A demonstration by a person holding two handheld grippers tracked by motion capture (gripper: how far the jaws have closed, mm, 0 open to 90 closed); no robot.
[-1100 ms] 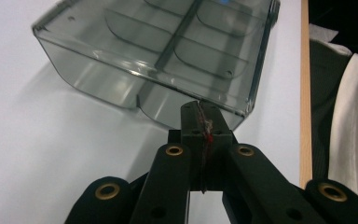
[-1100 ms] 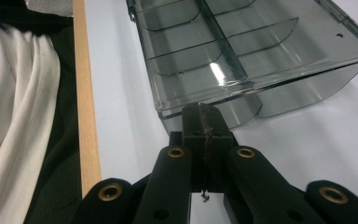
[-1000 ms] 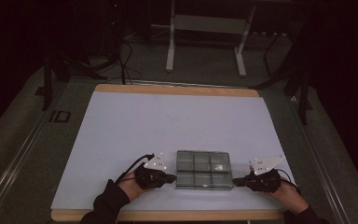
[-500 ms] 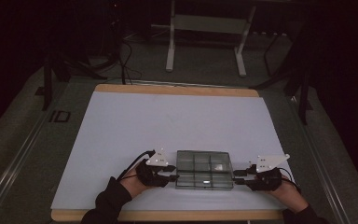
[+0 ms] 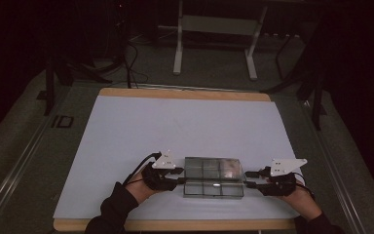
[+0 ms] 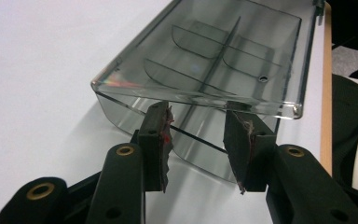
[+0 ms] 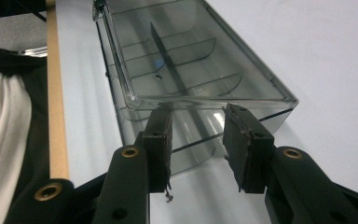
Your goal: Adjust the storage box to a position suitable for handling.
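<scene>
The clear box (image 5: pixel 213 176) lies lengthwise between my left gripper (image 5: pixel 179 175) and right gripper (image 5: pixel 249 179), both jaws just opened, gripping nothing.

1 clear plastic organizer box (image 5: pixel 213 176), lid shut, w/ 6 compartments inside: 2 rows x 3, split by 1 long divider + curved cross walls. 2 handheld grippers: left gripper (image 5: pixel 181 175) & right gripper (image 5: pixel 248 179), 1 at each end of box. Each has 2 black jaws, so 4 jaws total, and 1 grey three-cornered plate, 2 plates total. 2 forearms in dark sleeves. 1 table (image 5: pixel 185 93) w/ 1 white mat (image 5: pixel 175 126) on it. 1 metal stand (image 5: pixel 214 24) behind, w/ 2 legs.
</scene>
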